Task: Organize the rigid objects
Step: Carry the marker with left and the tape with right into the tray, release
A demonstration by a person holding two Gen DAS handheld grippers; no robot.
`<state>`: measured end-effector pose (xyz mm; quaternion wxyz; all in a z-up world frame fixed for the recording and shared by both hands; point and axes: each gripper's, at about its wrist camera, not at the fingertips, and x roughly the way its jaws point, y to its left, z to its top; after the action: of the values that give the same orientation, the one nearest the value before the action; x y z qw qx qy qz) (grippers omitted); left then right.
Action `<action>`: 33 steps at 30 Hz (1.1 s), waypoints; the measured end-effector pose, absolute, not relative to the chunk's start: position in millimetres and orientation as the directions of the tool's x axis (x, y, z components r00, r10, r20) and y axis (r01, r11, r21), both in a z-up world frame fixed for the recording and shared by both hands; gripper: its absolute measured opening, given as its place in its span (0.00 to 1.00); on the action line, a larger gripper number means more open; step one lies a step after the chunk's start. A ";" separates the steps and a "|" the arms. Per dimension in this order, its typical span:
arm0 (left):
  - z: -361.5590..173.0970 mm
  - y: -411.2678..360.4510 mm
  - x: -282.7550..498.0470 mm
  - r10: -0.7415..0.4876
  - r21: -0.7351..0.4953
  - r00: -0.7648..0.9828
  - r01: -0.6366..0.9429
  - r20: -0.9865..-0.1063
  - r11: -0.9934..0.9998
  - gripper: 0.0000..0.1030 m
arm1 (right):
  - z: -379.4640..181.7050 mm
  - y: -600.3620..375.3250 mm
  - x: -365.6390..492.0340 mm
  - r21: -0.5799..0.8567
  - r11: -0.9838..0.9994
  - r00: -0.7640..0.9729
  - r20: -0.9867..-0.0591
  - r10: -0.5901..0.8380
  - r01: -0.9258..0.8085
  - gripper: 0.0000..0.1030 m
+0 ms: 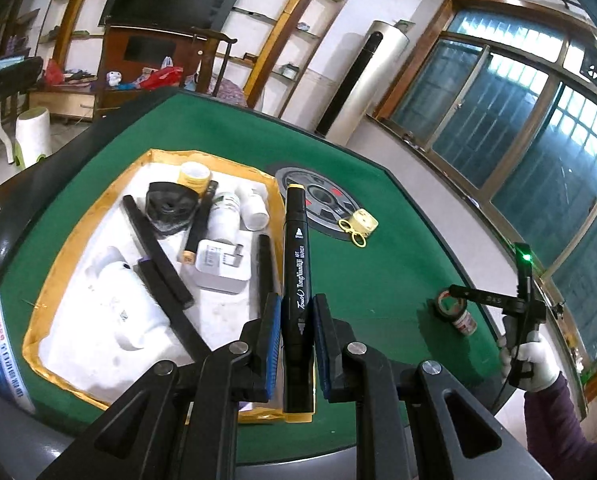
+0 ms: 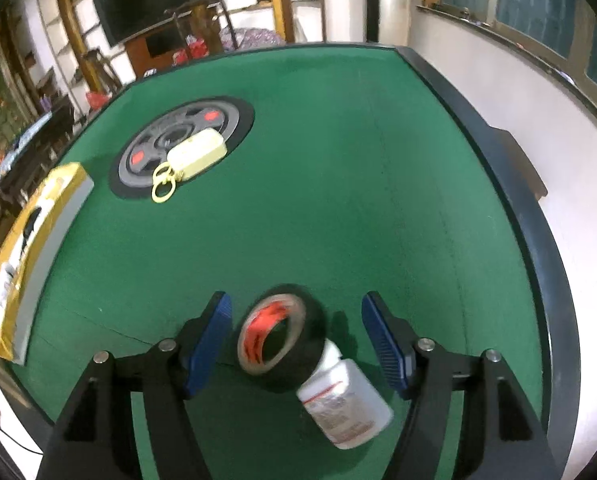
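Observation:
My left gripper (image 1: 296,320) is shut on a black marker (image 1: 296,248) with yellow end caps, held just past the right rim of a yellow-edged box (image 1: 42,292). The white-lined box holds several items: black sticks, white bottles, a white charger (image 1: 222,264) and a tape roll. My right gripper (image 2: 297,300) stands open over the green table. Between its fingers lie a black tape roll (image 2: 282,340) with a red core and a white pill bottle (image 2: 344,400), and neither pad touches them. In the left wrist view the right gripper (image 1: 458,292) hangs over that tape roll (image 1: 446,306).
A pale yellow case (image 2: 196,154) with yellow rings lies on the round grey dial (image 2: 146,156) at the table's centre. The box (image 2: 38,240) stands at the left edge. A white-gloved hand (image 1: 532,360) holds the right gripper. The table's dark rim (image 2: 510,184) runs along the right.

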<state>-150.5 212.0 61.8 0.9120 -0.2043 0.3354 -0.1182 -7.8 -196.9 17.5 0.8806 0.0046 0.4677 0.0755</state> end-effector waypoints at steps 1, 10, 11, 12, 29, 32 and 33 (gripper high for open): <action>62.3 213.4 -150.5 -0.351 -0.452 0.749 0.078 -0.561 0.889 0.15 | 21.0 -202.6 -8.3 0.092 0.989 0.557 -0.818 0.143 -0.120 0.65; 57.9 213.9 -146.6 -0.351 -0.456 0.744 0.071 -0.568 0.887 0.15 | 0.8 -210.4 5.1 0.182 0.977 0.428 -0.879 0.211 -0.107 0.56; 58.1 214.6 -147.1 -0.347 -0.453 0.745 0.068 -0.569 0.889 0.15 | -4.6 -209.1 7.3 0.191 0.976 0.413 -0.884 0.218 -0.107 0.37; 58.4 215.6 -147.6 -0.344 -0.451 0.747 0.066 -0.569 0.890 0.15 | -6.7 -208.8 8.1 0.200 0.974 0.412 -0.883 0.225 -0.104 0.34; 29.5 287.2 -158.7 -0.131 -0.389 0.736 -0.192 -0.665 0.901 0.15 | 58.4 -106.0 -15.5 0.256 0.906 0.503 -0.765 0.403 -0.336 0.14; 23.5 292.2 -153.9 -0.129 -0.392 0.724 -0.207 -0.678 0.896 0.15 | 64.1 -72.1 -16.6 0.288 0.872 0.470 -0.752 0.463 -0.397 0.14; 22.4 293.4 -151.7 -0.125 -0.387 0.720 -0.211 -0.683 0.898 0.15 | 65.6 -61.2 -17.1 0.300 0.859 0.458 -0.747 0.482 -0.415 0.14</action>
<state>-151.7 293.4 22.4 0.8995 -0.2249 0.3737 0.0237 -17.1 -61.2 65.6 0.8530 0.0372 0.4494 0.2628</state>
